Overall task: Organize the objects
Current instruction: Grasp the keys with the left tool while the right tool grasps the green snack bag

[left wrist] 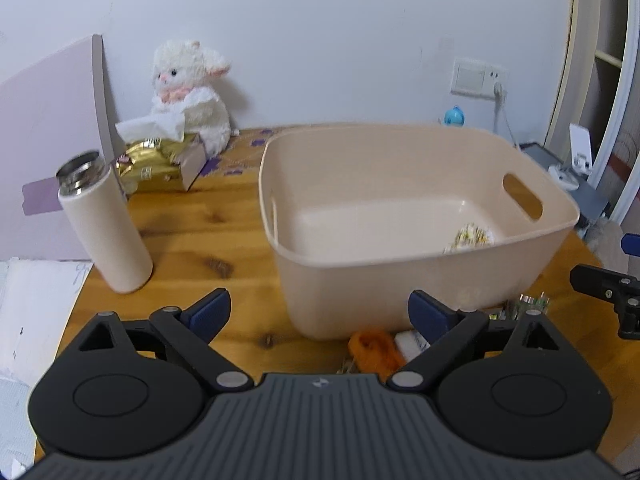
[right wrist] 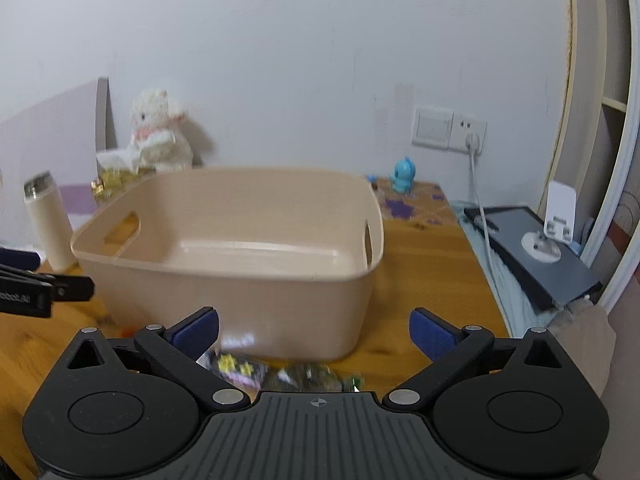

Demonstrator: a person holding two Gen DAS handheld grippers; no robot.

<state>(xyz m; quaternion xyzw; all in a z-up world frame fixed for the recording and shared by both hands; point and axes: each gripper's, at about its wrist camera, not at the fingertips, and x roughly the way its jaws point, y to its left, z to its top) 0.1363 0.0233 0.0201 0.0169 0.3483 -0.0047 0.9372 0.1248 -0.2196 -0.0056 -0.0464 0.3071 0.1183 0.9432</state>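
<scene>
At centre frame, the beige plastic basket [left wrist: 400,216] stands on the wooden tabletop [left wrist: 200,220], one patterned packet [left wrist: 468,238] inside. Left gripper [left wrist: 319,312] and right gripper [right wrist: 314,330] are spread empty above loose small items [right wrist: 280,372], ready to collect.

**Two wrist cameras, both facing the beige bin**

My left camera sits low behind my left gripper [left wrist: 319,316], looking forward across the wooden table [left wrist: 200,220] at the beige bin [left wrist: 400,280], which stands close and right of centre; the white thermos [left wrist: 105,232] is at its left.

My right camera sits behind my right gripper [right wrist: 314,334], a little further back, with the same bin [right wrist: 240,280] left of centre and the wall socket [right wrist: 450,130] beyond.

Both views share the bin, the thermos [right wrist: 50,228], the plush lamb [left wrist: 192,92] and the back wall. Each catches the other gripper at its edge.
</scene>
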